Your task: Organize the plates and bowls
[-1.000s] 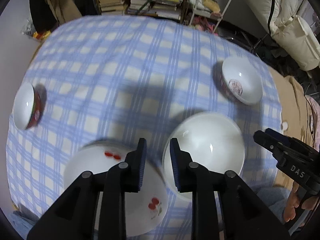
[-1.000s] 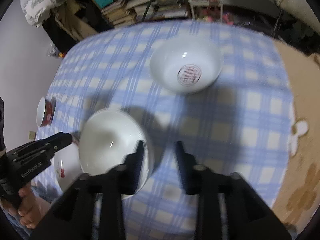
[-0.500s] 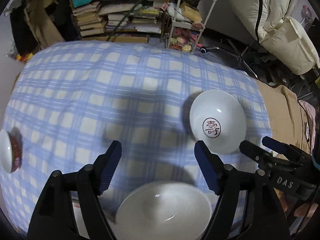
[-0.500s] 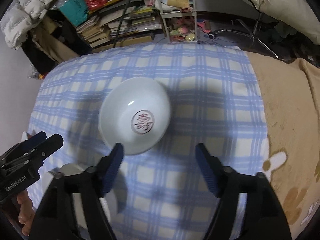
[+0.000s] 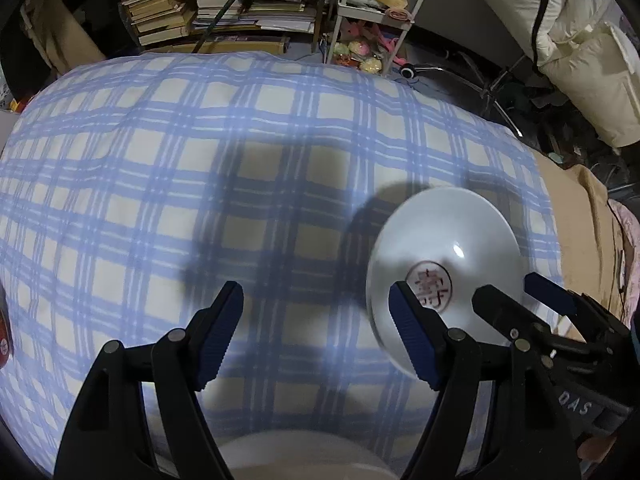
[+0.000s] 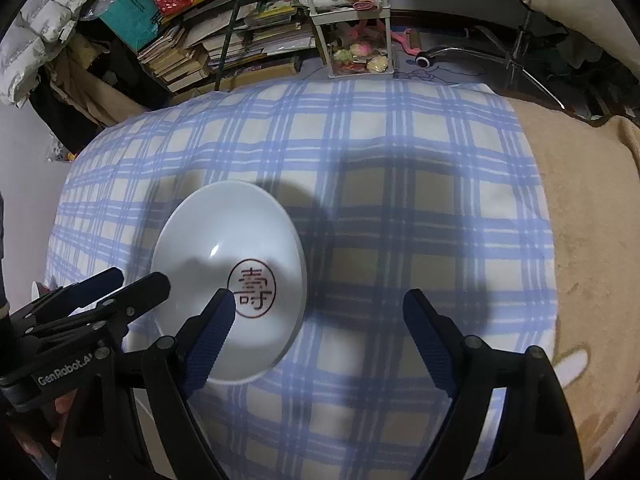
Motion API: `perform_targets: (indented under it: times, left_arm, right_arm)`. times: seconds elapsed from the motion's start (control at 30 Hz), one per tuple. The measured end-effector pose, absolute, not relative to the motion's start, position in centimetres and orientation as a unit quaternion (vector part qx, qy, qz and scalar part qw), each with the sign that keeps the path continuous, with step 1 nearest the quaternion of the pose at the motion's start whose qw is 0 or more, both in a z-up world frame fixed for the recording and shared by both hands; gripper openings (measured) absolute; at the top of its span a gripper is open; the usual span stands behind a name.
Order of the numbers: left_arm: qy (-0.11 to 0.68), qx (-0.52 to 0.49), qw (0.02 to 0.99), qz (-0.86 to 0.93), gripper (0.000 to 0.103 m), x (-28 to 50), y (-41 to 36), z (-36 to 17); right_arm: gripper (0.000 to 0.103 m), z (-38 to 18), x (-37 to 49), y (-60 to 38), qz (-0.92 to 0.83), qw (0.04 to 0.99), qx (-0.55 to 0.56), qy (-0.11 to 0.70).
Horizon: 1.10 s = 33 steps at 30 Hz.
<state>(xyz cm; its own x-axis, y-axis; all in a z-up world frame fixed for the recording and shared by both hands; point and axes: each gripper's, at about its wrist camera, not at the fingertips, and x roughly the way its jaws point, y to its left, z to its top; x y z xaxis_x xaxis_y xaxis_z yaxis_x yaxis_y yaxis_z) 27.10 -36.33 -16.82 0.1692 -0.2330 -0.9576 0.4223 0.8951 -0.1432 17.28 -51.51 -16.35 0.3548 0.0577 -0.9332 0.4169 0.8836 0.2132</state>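
Landmark: white bowl (image 6: 228, 264) with a red round character mark (image 6: 252, 294) on its inner bottom; it sits upright on the blue checked cloth (image 6: 400, 220).
Left gripper (image 5: 318, 330): fingers spread wide, nothing between them, only cloth below; it hangs just left of the bowl, and its right finger (image 5: 414, 338) crosses in front of the bowl's near rim in the left wrist view. Whether it touches the bowl cannot be told.
Right gripper (image 6: 320, 334): fingers spread wide and empty; it hangs just right of the bowl, its left finger (image 6: 208, 338) overlapping the bowl's near edge in the right wrist view; contact cannot be told.
Second dish: a white rim (image 5: 304, 454) shows at the bottom of the left wrist view, nearer the camera than the bowl, mostly hidden by the gripper.
Red item: a sliver (image 5: 4, 332) at the far left edge of the cloth, well apart from the bowl; too cut off to name.
Beige blanket (image 6: 588, 240): right of the bowl, beyond the checked cloth's edge.
Background: stacked books (image 6: 208, 52) and a white rack (image 6: 352, 20) beyond the far side of the cloth from the bowl.
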Motion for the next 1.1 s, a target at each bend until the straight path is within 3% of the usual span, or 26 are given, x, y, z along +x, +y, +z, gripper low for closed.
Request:
perform_targets:
  times: [0.1, 0.2, 0.27, 0.33, 0.37, 0.47, 0.77, 1.1]
  left_arm:
    - [0.606, 0.093, 0.761, -0.213, 0.073, 27.6, -37.1, -17.4]
    - [0.605, 0.118, 0.755, -0.224, 0.051, 27.5, -38.1, -17.8]
    - [0.603, 0.122, 0.752, -0.237, 0.034, 27.2, -38.6, -17.7]
    - [0.604, 0.113, 0.751, -0.244, 0.022, 26.8, -38.9, -17.5]
    - [0.609, 0.101, 0.746, -0.249, 0.012, 26.7, -39.0, -17.5]
    - [0.613, 0.094, 0.741, -0.259, 0.007, 26.5, -39.2, -17.2]
    - [0.600, 0.111, 0.749, -0.258, 0.007, 24.8, -37.9, -14.6]
    - [0.571, 0.106, 0.773, -0.257, 0.007, 23.1, -34.5, -9.3]
  right_arm:
    - [0.090, -16.5, 17.4, -51.7, -0.118, 0.800, 0.212, 0.550]
    - [0.085, -16.7, 17.7, -51.8, -0.119, 0.801, 0.209, 0.549]
    - [0.066, -16.8, 17.7, -51.9, -0.124, 0.802, 0.208, 0.547]
    - [0.055, -16.8, 17.7, -51.7, -0.122, 0.803, 0.212, 0.544]
    - [0.040, -16.9, 17.6, -51.7, -0.119, 0.800, 0.216, 0.547]
    - [0.012, -17.4, 17.7, -51.2, -0.101, 0.792, 0.234, 0.555]
    - [0.011, -16.5, 16.3, -48.7, -0.106, 0.791, 0.222, 0.560]
    - [0.011, -11.1, 14.2, -45.8, -0.091, 0.818, 0.217, 0.524]
